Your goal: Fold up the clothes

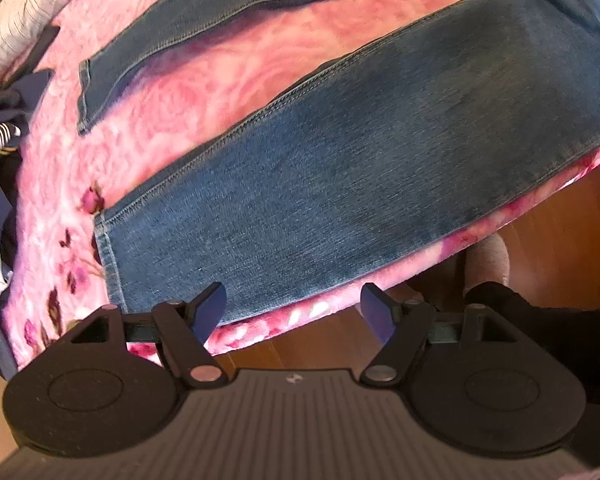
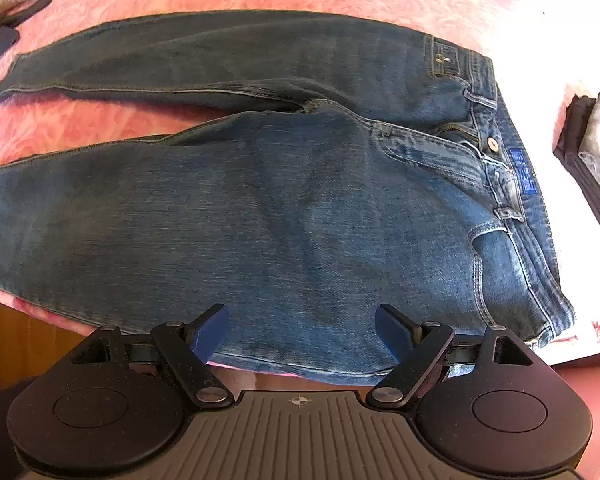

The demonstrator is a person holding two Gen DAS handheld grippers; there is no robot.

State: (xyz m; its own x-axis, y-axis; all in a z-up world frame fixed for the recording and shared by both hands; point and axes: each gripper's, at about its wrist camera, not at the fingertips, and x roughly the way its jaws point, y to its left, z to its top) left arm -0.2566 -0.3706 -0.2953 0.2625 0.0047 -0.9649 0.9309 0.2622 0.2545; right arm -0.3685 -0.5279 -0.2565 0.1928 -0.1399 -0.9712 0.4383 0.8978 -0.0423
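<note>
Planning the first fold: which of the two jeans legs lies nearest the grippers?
The leg along the blanket's edge, right beneath both open grippers; the other leg lies farther up.

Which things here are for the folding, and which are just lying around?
For the folding:
- jeans, spread flat on the pink blanket
- left gripper, open
- right gripper, open

Just lying around:
- white ribbed cloth
- heap of dark and striped clothes
- dark folded stack
</note>
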